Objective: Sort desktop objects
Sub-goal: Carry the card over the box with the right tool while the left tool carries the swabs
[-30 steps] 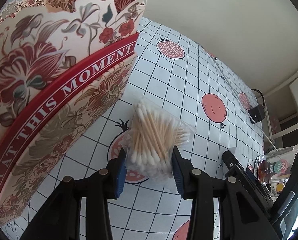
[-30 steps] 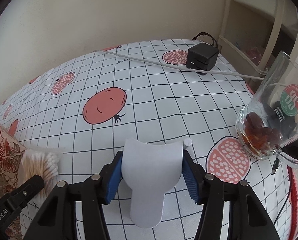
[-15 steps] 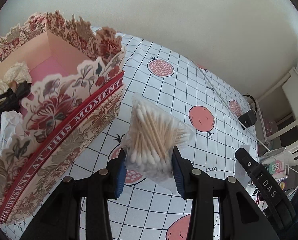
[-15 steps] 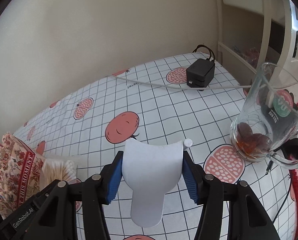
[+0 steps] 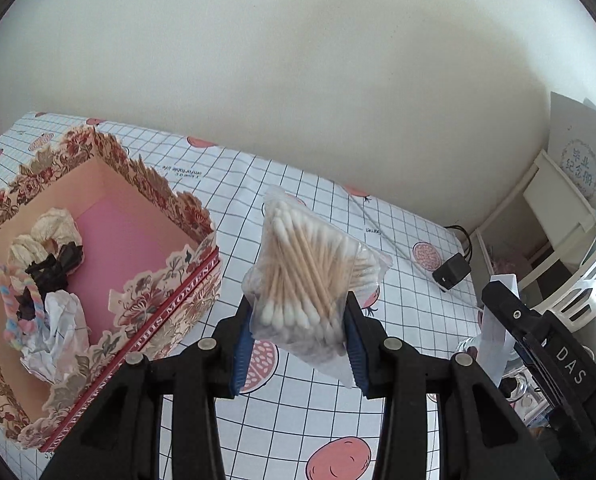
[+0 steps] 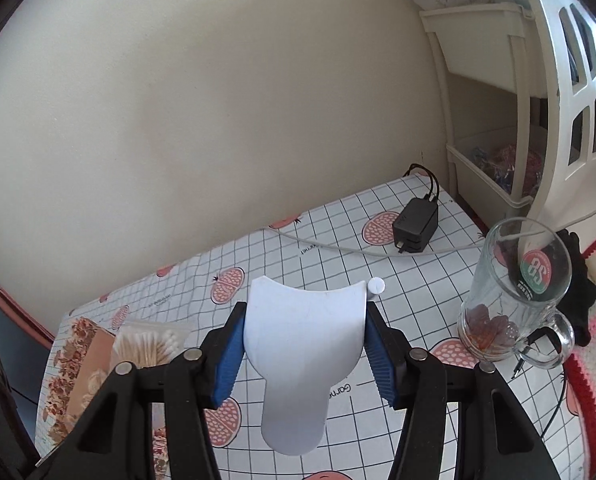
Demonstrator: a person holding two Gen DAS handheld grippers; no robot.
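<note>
A clear bag of cotton swabs [image 5: 304,280] hangs above the table, pinched between the blue pads of my left gripper [image 5: 298,344], which is shut on it. To its left stands the floral paper box [image 5: 169,296], open at the top, with cloth scraps and a braided cord inside. My right gripper [image 6: 304,354] is shut on a curved white plastic scoop [image 6: 302,352], held off the table. The swab bag [image 6: 149,342] and the box [image 6: 81,360] also show at the lower left of the right wrist view.
A glass mug [image 6: 514,300] with brown pieces inside stands at the right. A black power adapter [image 6: 416,220] and its cable lie near the wall. A small white disc [image 6: 376,286] lies on the checked tablecloth [image 6: 330,240]. White shelves [image 6: 494,80] rise at the far right.
Both grippers have risen with their loads; the table looks farther off. The box's open inside has come into the left wrist view, and the swab bag hangs above the cloth.
</note>
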